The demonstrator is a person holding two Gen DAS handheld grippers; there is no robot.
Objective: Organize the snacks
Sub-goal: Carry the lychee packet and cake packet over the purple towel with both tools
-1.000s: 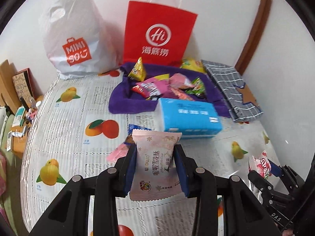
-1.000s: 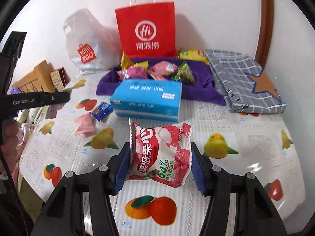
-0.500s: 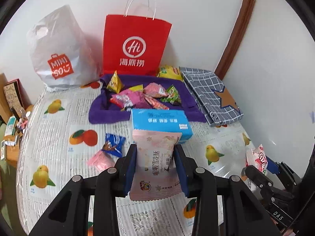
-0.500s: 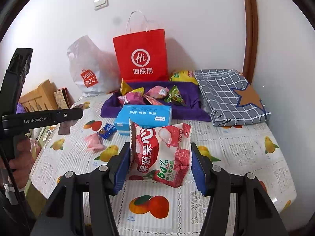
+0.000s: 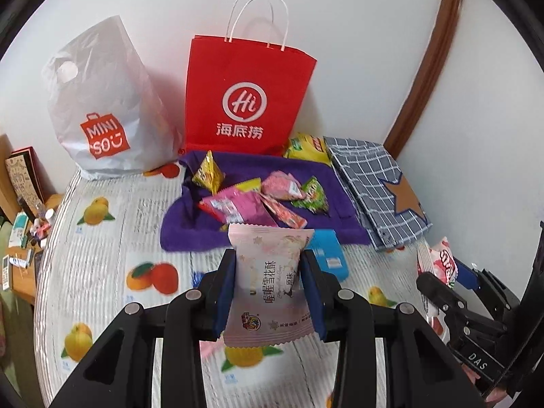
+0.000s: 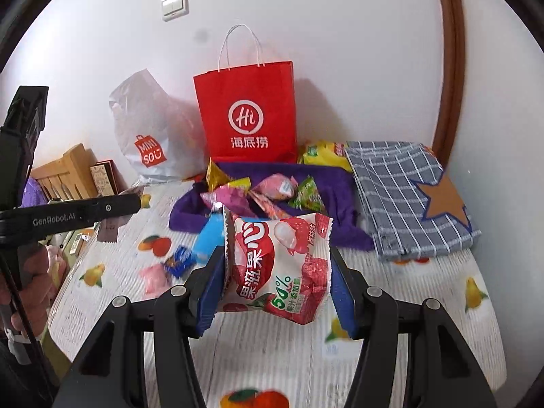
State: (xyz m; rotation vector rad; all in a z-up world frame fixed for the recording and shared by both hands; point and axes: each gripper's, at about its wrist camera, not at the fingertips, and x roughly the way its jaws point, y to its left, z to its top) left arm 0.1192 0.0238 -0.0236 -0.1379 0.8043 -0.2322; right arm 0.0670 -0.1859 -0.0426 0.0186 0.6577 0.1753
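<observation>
My left gripper [image 5: 268, 289] is shut on a pale pink snack packet [image 5: 268, 285], held upright above the table. In the right wrist view my right gripper [image 6: 277, 272] is shut on a red and white fruit-jelly pouch [image 6: 278, 265]; the same pouch [image 5: 442, 265] shows at the right edge of the left view. Behind them a purple cloth tray [image 5: 258, 238] holds several wrapped snacks [image 5: 238, 204]. A blue tissue pack [image 6: 209, 238] lies in front of the tray, partly hidden by both packets. A small blue packet [image 6: 178, 260] and a pink packet [image 6: 154, 277] lie on the fruit-print tablecloth [image 6: 272, 357].
A red paper bag [image 5: 244, 98] and a white plastic bag [image 5: 102, 108] stand against the back wall. A yellow packet [image 5: 306, 144] and a folded checked cloth with a star [image 5: 374, 190] lie at the back right. A wooden shelf with clutter [image 5: 20, 197] borders the table's left edge.
Both grippers have risen and pulled back from the table with their packets still held. The bags, tray and tissue pack now look smaller and further away.
</observation>
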